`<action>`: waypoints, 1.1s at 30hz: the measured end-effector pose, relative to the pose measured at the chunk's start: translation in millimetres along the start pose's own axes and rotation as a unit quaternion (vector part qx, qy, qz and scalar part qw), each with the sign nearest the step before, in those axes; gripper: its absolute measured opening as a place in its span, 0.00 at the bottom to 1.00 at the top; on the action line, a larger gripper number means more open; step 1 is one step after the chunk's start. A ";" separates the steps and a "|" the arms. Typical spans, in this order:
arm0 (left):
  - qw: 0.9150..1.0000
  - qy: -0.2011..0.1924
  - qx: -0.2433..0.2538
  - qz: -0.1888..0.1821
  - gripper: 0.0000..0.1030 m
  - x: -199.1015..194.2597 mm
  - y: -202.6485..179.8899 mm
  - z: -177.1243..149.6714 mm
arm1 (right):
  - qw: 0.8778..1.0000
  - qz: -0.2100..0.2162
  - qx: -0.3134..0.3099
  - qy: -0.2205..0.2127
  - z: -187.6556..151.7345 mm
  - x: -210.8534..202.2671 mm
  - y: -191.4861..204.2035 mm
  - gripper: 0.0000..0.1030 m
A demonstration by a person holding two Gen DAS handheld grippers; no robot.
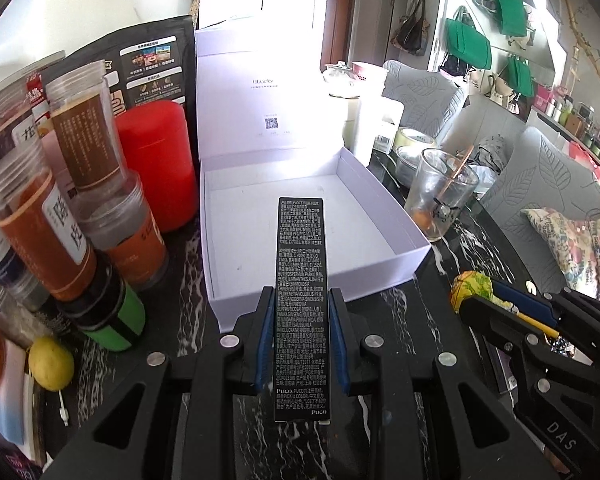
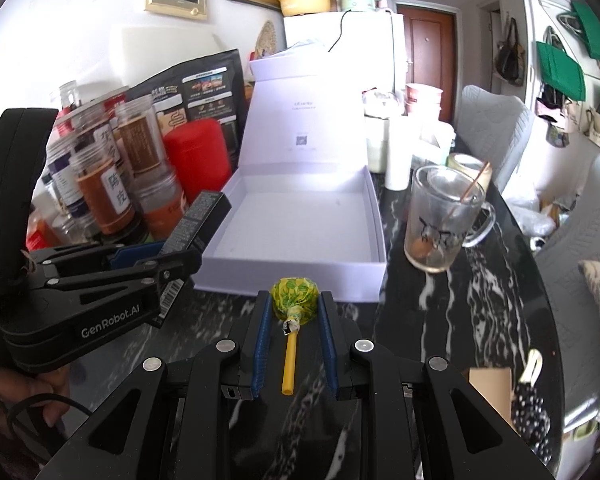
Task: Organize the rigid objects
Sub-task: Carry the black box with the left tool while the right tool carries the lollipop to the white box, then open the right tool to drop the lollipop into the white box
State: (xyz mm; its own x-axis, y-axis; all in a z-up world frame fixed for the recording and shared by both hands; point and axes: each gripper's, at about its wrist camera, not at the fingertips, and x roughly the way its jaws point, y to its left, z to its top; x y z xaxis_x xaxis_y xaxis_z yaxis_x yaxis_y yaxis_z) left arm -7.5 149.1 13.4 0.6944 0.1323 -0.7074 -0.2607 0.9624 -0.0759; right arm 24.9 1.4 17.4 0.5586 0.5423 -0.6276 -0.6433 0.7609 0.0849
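My left gripper (image 1: 302,300) is shut on a long black carton (image 1: 302,300) covered in white print, which juts out over the front wall of an open white box (image 1: 300,216). The same black carton (image 2: 198,220) shows in the right wrist view, held by the left gripper (image 2: 176,258) beside that white box (image 2: 300,220). My right gripper (image 2: 295,300) is shut on a lollipop (image 2: 294,298) with a green-yellow wrapper and yellow stick, just short of the box's front wall. In the left wrist view the right gripper (image 1: 474,300) holds this lollipop (image 1: 472,288) at the right.
Jars (image 1: 60,220), a red canister (image 1: 156,160) and a black pouch (image 1: 148,68) crowd the left of the box. A glass mug (image 2: 440,220) with a stick stands to its right on the black marble table (image 2: 480,300). A lemon (image 1: 50,364) lies at near left.
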 end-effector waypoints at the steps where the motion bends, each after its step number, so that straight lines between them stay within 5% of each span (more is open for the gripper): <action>1: 1.000 -0.001 0.001 0.001 0.25 1.4 0.3 2.0 | 1.000 -0.002 0.000 -0.001 2.9 2.4 -0.1 0.22; 33: 0.998 0.044 -0.021 0.027 0.25 92.1 34.3 34.1 | 0.999 -0.040 0.002 0.028 41.2 104.9 -13.7 0.22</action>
State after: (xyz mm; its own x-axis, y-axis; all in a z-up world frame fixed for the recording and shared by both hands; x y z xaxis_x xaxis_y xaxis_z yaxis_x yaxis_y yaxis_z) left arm 70.4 202.4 -30.4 0.6180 0.1608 -0.7696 -0.3258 0.9432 -0.0645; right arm 113.8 62.6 -17.7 0.5776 0.4585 -0.6754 -0.5953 0.8027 0.0359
